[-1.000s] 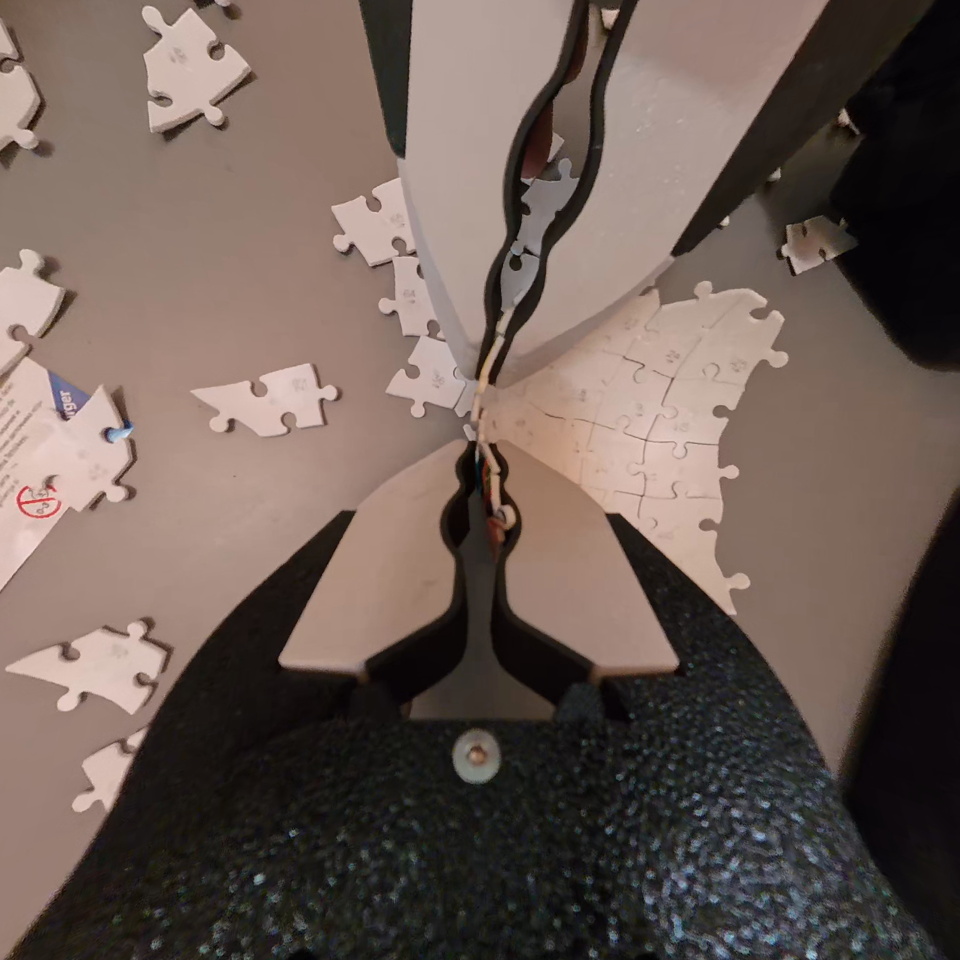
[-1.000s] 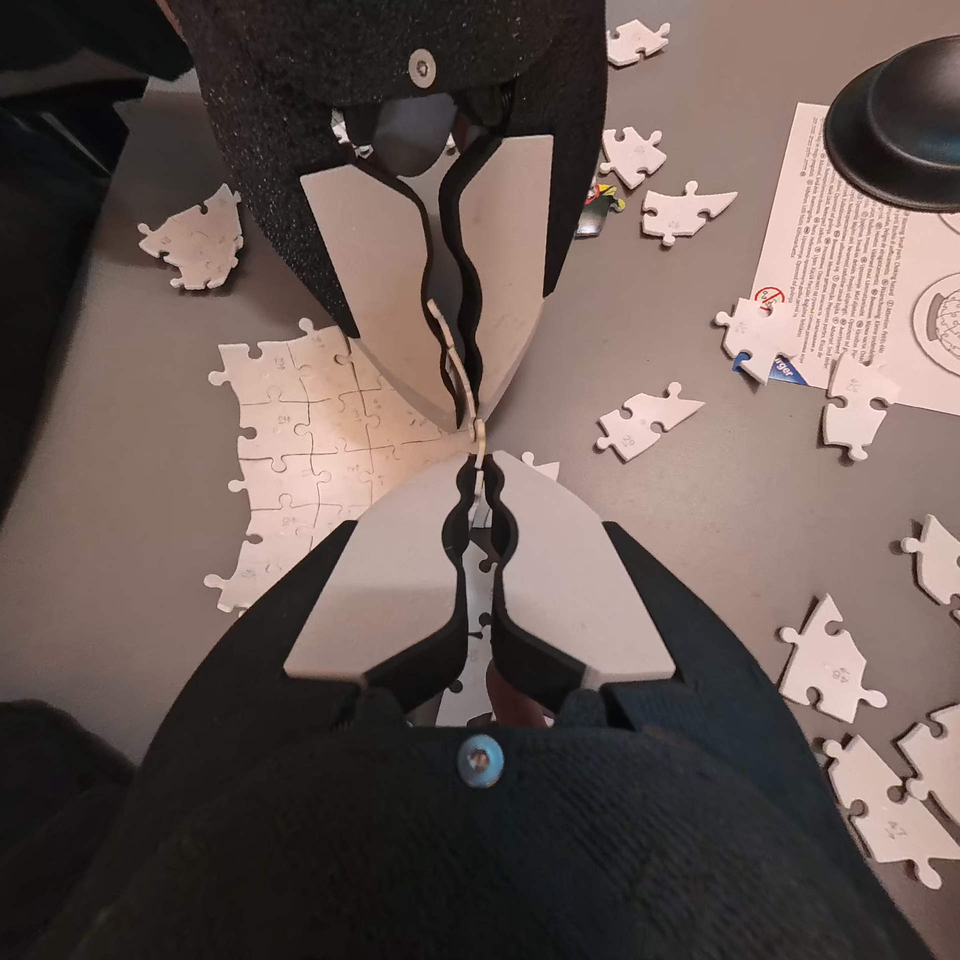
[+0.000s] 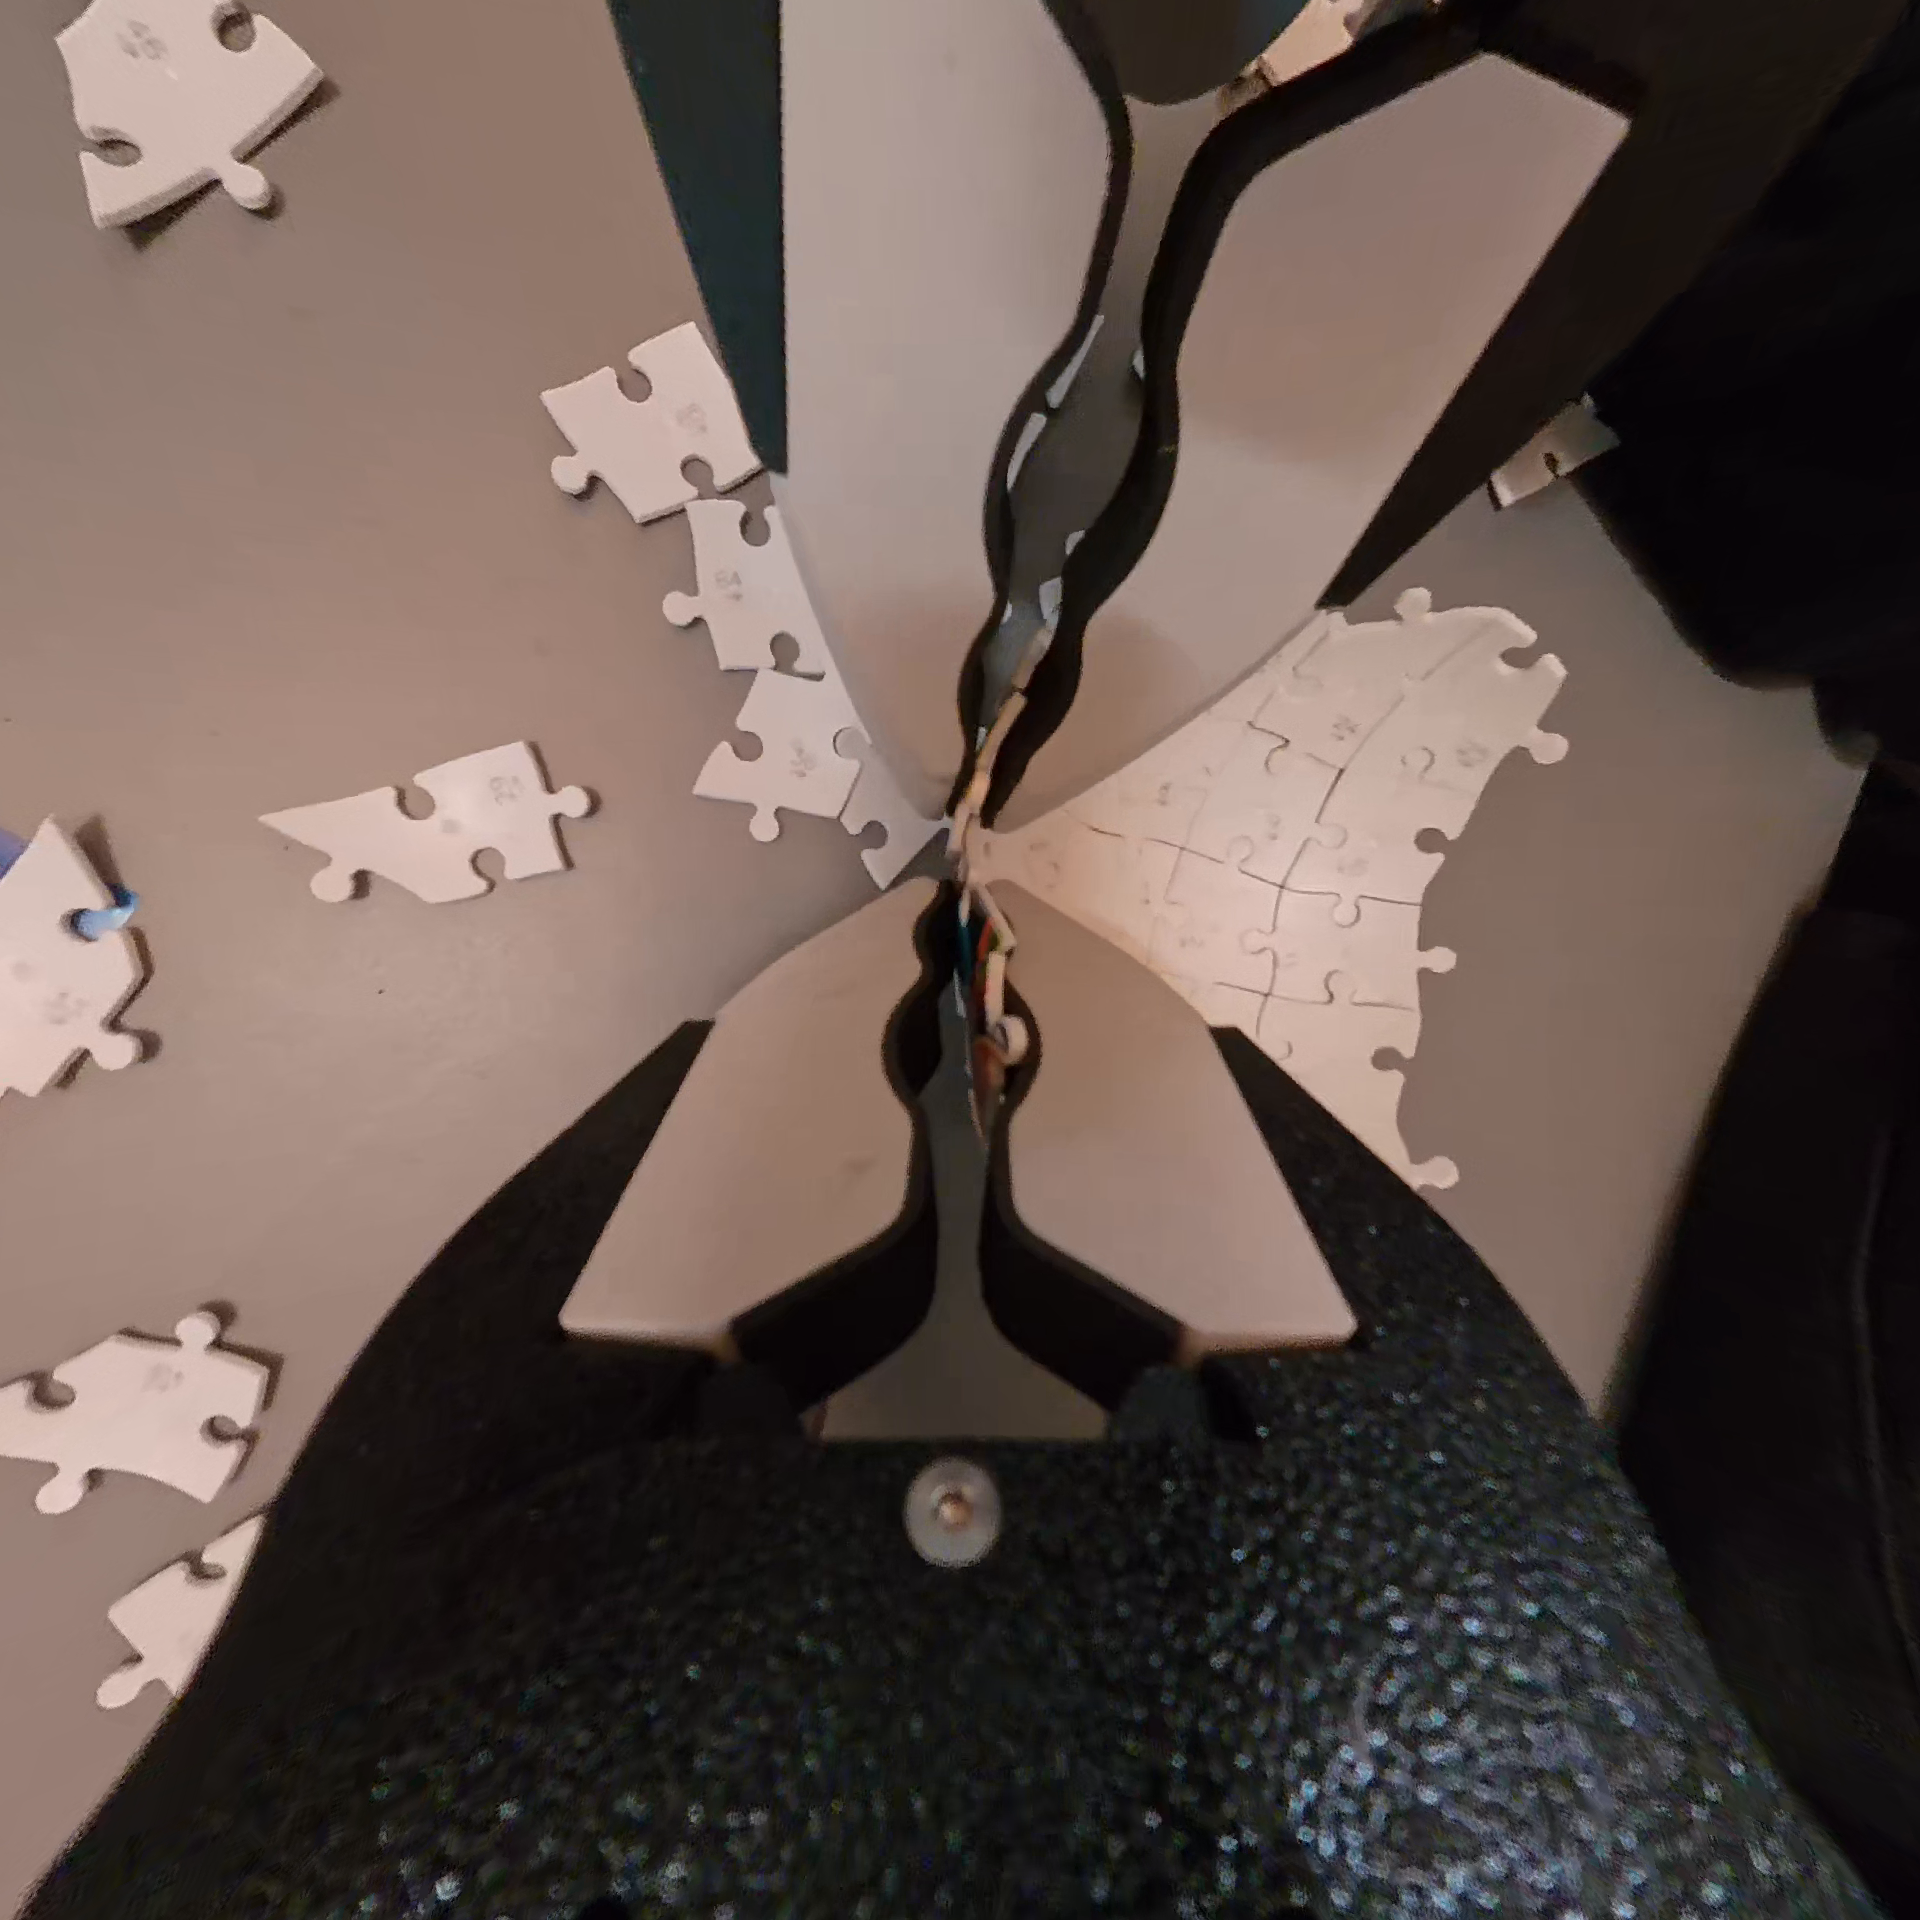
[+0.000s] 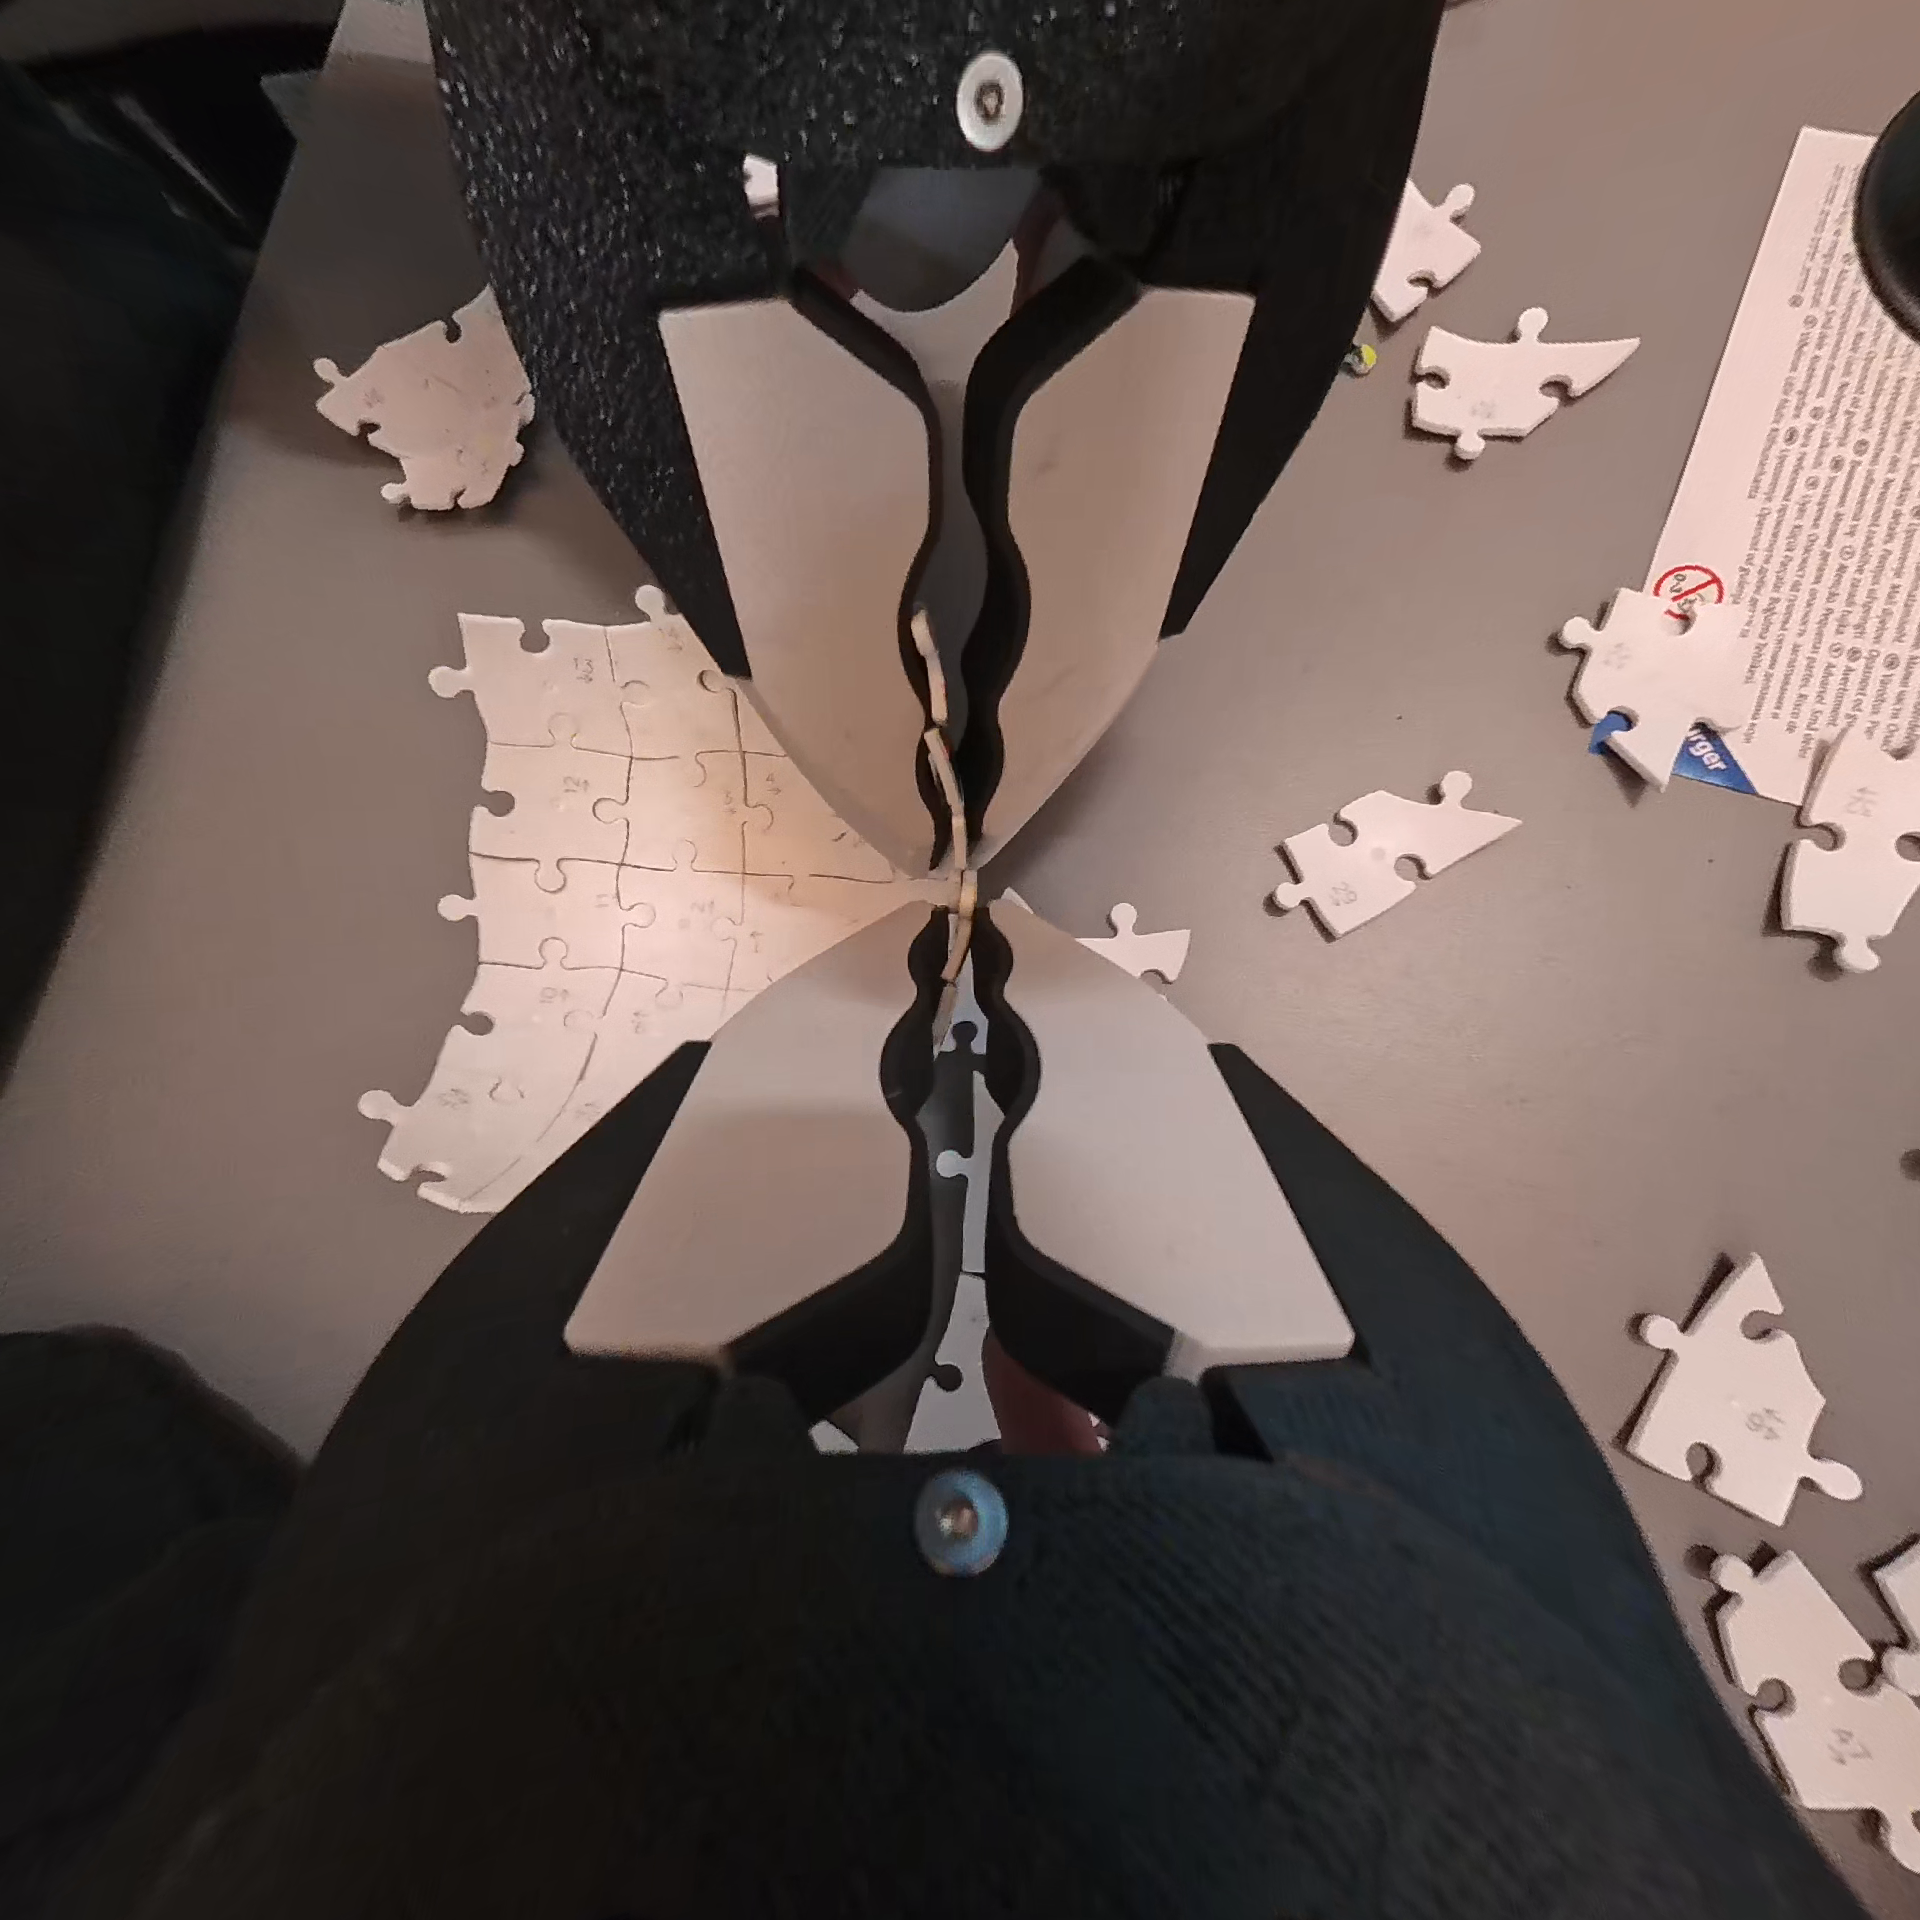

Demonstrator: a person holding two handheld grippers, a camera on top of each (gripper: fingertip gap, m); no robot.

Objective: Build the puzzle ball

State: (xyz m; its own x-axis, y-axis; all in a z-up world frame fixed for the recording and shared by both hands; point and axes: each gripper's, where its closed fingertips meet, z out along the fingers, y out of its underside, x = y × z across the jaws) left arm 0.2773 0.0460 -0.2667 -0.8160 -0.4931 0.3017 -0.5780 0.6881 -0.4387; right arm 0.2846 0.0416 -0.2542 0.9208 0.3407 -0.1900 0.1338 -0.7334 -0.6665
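Note:
My two grippers meet tip to tip above a grey table (image 4: 1351,1039). In the left wrist view my left gripper (image 3: 971,899) is shut on a puzzle piece (image 3: 989,971) held edge-on, its coloured face showing between the pads. The right wrist view shows the left gripper (image 4: 961,842) from the front, gripping a short curved row of joined pieces (image 4: 940,727). My right gripper (image 4: 964,920) is shut on a white puzzle piece (image 4: 958,951), also edge-on, and this piece touches the end of that row. The right gripper also shows in the left wrist view (image 3: 982,790).
A flat assembled patch of white puzzle pieces (image 4: 623,883) lies under the grippers; it also shows in the left wrist view (image 3: 1299,883). Loose white pieces (image 4: 1382,862) (image 3: 436,831) are scattered around. A printed sheet (image 4: 1787,468) and a black round object (image 4: 1896,229) lie at the right. Left and right tips are no more than a few centimetres apart. The left tips stand about 20 centimeters off the black round object (image 4: 1896,229).
In the right wrist view the left gripper has swung from a tilt to straight in line with mine, tips still meeting. Both keep their pieces. Both views sit slightly closer.

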